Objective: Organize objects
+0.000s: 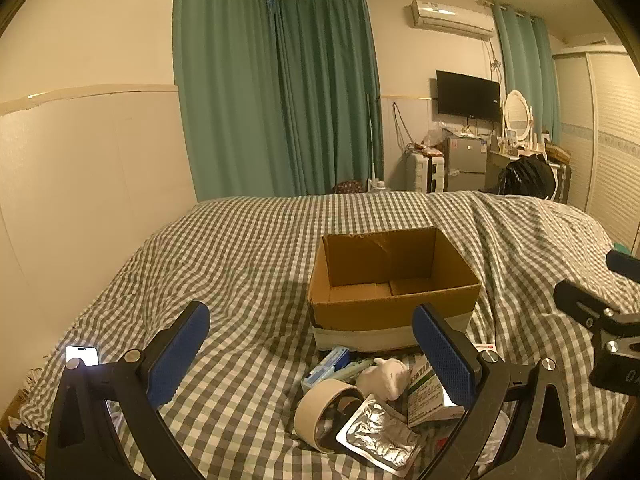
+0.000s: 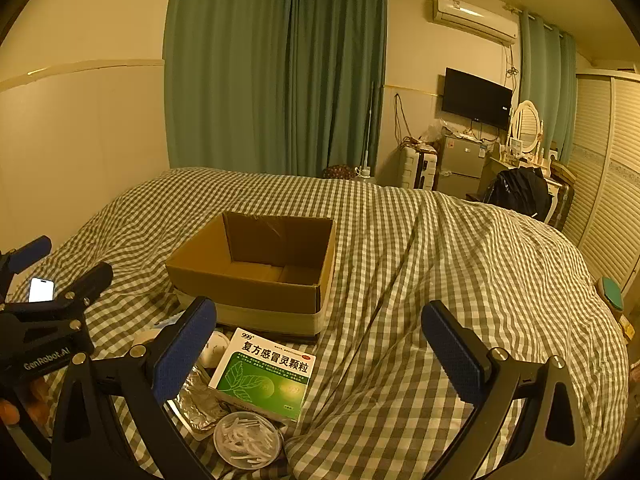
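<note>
On the green-checked bed point(image 2: 420, 264) the open brown cardboard box point(image 2: 256, 268) sits empty, mid-bed. Just nearer, at the bed's near edge, lies the green-and-white medicine carton point(image 2: 266, 372), long axis toward the box. The right gripper point(image 2: 320, 356), jaws wide and empty, hangs closest; the left gripper point(image 1: 310, 354) also gapes.

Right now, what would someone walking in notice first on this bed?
Probably the open, empty cardboard box standing mid-bed on the checked bedspread. Next, the clutter just in front of it: a green-and-white medicine box, a roll of tape, a foil pack and a round tub of small white pieces. A lit phone lies at the bed's left edge.
</note>
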Demonstrator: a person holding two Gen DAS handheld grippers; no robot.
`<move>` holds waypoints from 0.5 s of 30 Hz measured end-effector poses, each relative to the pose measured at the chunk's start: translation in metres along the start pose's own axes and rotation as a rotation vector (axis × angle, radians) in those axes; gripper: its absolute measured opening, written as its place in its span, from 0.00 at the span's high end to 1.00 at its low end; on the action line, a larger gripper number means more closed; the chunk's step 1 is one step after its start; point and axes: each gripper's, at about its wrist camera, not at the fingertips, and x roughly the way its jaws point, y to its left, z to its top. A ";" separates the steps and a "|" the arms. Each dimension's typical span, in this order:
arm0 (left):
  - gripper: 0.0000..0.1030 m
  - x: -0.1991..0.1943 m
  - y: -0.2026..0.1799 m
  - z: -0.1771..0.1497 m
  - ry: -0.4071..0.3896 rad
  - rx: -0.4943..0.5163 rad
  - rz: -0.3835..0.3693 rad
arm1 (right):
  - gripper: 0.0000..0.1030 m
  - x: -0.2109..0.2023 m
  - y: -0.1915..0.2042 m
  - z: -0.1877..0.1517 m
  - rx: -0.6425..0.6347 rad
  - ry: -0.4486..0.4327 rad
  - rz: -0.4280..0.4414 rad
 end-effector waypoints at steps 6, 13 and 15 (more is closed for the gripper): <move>0.00 -0.003 0.000 -0.002 0.002 0.005 -0.001 | 0.00 -0.004 0.004 -0.002 -0.020 -0.002 0.009; 0.00 0.007 0.004 -0.009 0.037 0.010 -0.006 | 0.00 0.007 0.004 -0.009 -0.036 0.042 0.027; 0.00 0.016 0.006 -0.015 0.070 0.004 -0.002 | 0.00 0.018 0.003 -0.016 -0.045 0.086 0.027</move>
